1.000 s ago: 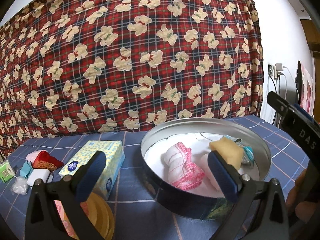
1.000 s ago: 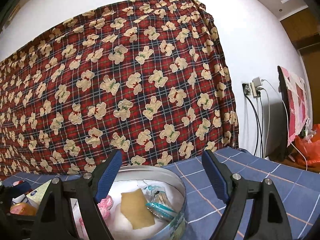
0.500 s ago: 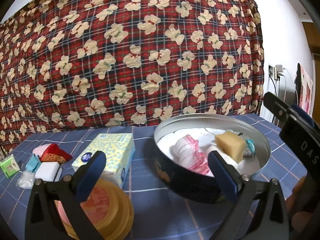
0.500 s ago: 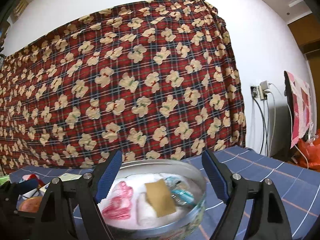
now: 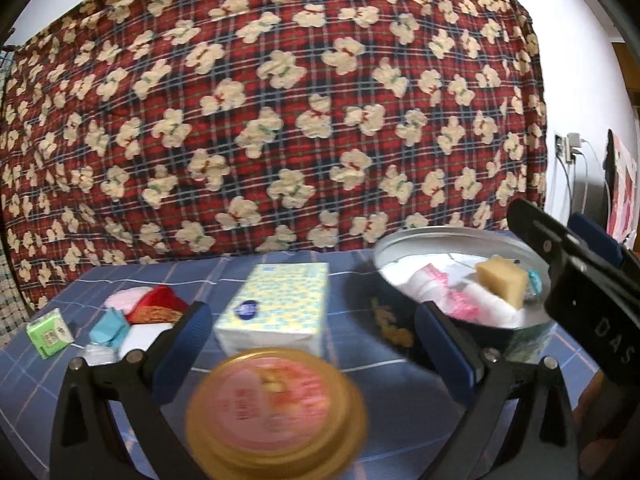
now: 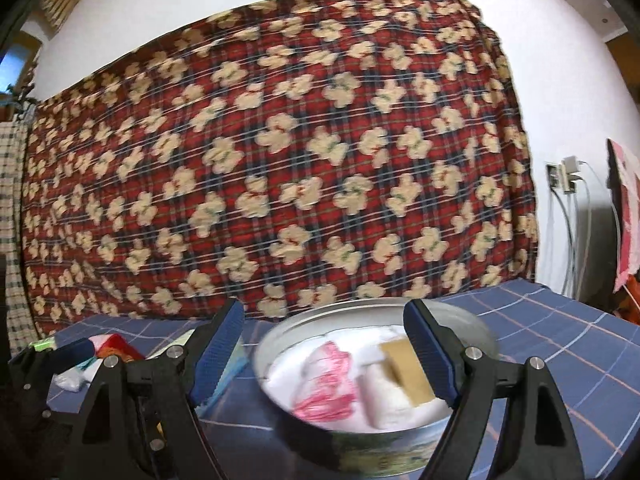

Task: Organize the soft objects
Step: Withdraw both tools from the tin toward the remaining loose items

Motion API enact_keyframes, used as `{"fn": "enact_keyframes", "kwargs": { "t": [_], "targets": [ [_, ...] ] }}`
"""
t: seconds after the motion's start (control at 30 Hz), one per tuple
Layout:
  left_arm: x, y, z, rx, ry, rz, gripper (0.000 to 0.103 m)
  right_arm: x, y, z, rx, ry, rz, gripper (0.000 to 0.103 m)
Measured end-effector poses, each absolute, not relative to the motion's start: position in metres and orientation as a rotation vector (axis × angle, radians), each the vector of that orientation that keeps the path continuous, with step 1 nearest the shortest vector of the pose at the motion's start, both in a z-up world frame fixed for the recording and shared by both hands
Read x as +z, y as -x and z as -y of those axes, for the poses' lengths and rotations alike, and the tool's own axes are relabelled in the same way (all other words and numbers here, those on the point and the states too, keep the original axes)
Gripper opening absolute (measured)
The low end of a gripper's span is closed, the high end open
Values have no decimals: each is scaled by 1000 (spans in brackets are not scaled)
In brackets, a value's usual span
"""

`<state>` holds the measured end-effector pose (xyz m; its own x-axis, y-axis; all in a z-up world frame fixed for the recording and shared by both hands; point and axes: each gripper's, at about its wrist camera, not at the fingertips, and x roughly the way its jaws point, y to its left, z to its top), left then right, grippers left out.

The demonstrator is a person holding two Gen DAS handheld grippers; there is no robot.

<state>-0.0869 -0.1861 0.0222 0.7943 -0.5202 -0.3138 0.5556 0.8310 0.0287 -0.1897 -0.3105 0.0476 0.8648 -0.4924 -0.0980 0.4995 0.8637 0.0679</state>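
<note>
A round metal tin (image 5: 404, 240) (image 6: 288, 332) stands on the blue checked tablecloth and holds a pink-and-white cloth (image 5: 448, 292) (image 6: 328, 384), a white roll (image 6: 388, 396) and a tan sponge (image 5: 502, 280) (image 6: 404, 368). My left gripper (image 5: 316, 344) is open and empty above a gold-rimmed round lid (image 5: 276, 408), with a yellow tissue box (image 5: 276, 304) beyond it. My right gripper (image 6: 324, 348) is open and empty, in front of the tin; it also shows at the right of the left wrist view (image 5: 576, 276).
Small items lie at the left: a red pouch (image 5: 158, 306), a pink round pad (image 5: 124, 298), a light blue packet (image 5: 108, 326), a green packet (image 5: 50, 332). A red bear-print blanket (image 5: 280, 120) hangs behind the table. Wall socket and cables (image 6: 564, 184) at right.
Both grippers have drawn back and swung left. The gold lid and tissue box have come to the middle of the left view; the tin has shifted right. Both stay open.
</note>
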Motion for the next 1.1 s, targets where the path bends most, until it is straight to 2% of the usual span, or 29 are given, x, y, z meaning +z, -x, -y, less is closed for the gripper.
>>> {"fn": "enact_keyframes", "kwargs": {
  "t": [0.53, 1.1],
  "targets": [
    [19, 30, 99, -419, -114, -309, 103, 41, 121, 222, -321, -51, -150, 84],
    [9, -48, 5, -257, -70, -410, 103, 31, 45, 143, -182, -65, -244, 84]
  ]
}}
